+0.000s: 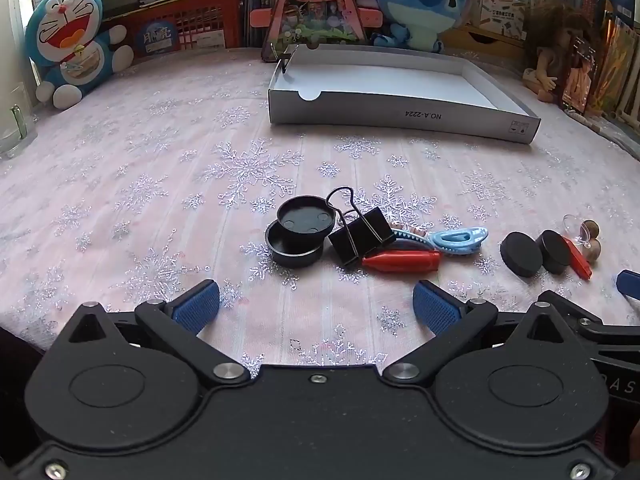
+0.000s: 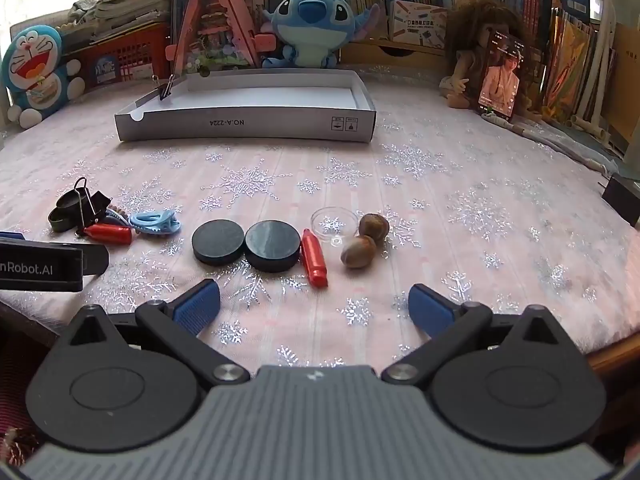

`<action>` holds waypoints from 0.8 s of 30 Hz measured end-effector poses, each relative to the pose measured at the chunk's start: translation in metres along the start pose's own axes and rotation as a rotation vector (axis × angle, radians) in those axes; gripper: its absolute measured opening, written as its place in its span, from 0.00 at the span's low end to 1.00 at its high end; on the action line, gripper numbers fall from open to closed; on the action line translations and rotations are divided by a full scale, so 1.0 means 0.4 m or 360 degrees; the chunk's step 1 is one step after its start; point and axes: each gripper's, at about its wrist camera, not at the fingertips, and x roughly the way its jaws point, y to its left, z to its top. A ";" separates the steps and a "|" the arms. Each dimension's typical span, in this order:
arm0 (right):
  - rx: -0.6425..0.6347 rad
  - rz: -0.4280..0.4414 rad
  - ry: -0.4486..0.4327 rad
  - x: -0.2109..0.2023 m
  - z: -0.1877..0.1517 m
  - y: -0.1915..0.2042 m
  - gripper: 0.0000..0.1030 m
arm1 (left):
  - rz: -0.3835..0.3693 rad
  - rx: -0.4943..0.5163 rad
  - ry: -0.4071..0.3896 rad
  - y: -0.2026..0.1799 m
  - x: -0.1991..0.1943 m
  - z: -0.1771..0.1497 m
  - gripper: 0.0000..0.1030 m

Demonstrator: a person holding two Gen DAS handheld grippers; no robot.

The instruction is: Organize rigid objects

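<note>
Both claws stand wide apart and hold nothing: the left claw [image 1: 316,306] hovers just short of the cluster around the black binder clip [image 1: 362,236], and the right claw [image 2: 314,304] hangs just short of the two black discs [image 2: 246,246].

Taking the white cardboard tray [image 2: 248,122] as the landmark, every loose piece lies on the desk well in front of its printed wall. Its floor looks bare; only a small clip is pinned to its far-left rim.

- In front of the tray's left end: two stacked black cups [image 1: 298,232], the binder clip, a blue hair claw [image 1: 460,240] and a red cylinder [image 1: 402,262], all touching or overlapping.
- In front of its right end: the discs, a second red cylinder [image 2: 314,258], a clear dish [image 2: 334,222] and two brown nuts [image 2: 366,240].

By my reading, sorting has not begun. The next move calls for lowering a claw over a separate piece, likely a disc, and closing.
</note>
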 end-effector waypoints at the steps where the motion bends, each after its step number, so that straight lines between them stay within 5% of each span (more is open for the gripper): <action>1: 0.0000 0.0000 0.0000 -0.002 -0.003 0.000 1.00 | 0.0000 0.0000 0.0000 0.000 0.000 0.000 1.00; 24: 0.0001 -0.0003 0.0009 0.007 0.002 -0.001 1.00 | 0.0003 0.0000 0.0012 0.009 0.012 -0.003 1.00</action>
